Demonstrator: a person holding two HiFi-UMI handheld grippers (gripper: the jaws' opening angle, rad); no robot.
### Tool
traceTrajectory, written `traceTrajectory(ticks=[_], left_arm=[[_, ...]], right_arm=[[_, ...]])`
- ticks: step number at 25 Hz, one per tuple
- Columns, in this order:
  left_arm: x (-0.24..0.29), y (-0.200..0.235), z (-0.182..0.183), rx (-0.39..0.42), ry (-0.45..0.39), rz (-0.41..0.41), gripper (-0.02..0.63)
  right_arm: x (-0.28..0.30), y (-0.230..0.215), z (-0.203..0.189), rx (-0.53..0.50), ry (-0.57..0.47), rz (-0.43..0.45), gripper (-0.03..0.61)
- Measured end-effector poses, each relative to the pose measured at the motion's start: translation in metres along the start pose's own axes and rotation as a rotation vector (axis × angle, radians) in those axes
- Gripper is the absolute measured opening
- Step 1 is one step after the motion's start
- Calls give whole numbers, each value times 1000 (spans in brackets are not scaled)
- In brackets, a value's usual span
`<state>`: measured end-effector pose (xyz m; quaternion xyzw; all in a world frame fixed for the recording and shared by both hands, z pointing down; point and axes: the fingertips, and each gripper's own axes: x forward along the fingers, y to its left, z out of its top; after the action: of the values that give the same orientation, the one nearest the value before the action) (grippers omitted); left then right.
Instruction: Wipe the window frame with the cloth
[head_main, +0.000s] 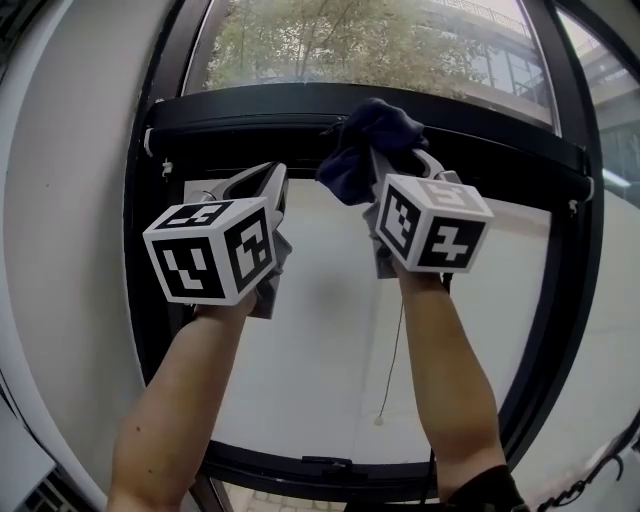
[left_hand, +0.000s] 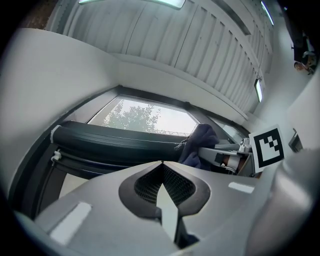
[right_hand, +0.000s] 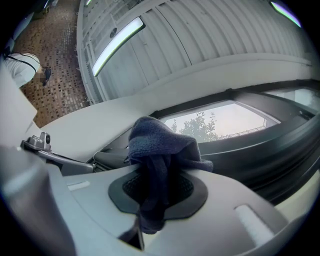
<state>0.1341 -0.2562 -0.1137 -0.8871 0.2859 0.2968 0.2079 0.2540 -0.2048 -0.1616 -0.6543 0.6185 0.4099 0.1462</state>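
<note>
A black metal window frame (head_main: 250, 105) spans before me. My bunched dark-blue cloth (head_main: 365, 150) sits against its horizontal stretch.

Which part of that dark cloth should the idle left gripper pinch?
Probably the loose bunch of the cloth bulging above the right gripper, approached from the left: that fold stands free, while the tail is clamped between its jaws. The left gripper is shut; open first.

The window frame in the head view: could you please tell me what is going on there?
A person holds a gripper in each hand up at the window frame. The right gripper is shut on a dark blue cloth, held at the black top bar. The left gripper is shut and empty beside it.
</note>
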Motion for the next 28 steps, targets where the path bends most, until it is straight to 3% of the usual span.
traceTrajectory(ticks=[6,10,28], left_arm=[[20,-52,0,32,1,-40,-8],[35,-87,-2,-14,-9,-62,-8],[95,-228,-32,-59,24,-164,-8]], right_arm=[[-24,-44,4,2,2,-26,60],[-45,-82,7,-3,-2,-60,60],[-129,-226,16,-19,7,-138,60]])
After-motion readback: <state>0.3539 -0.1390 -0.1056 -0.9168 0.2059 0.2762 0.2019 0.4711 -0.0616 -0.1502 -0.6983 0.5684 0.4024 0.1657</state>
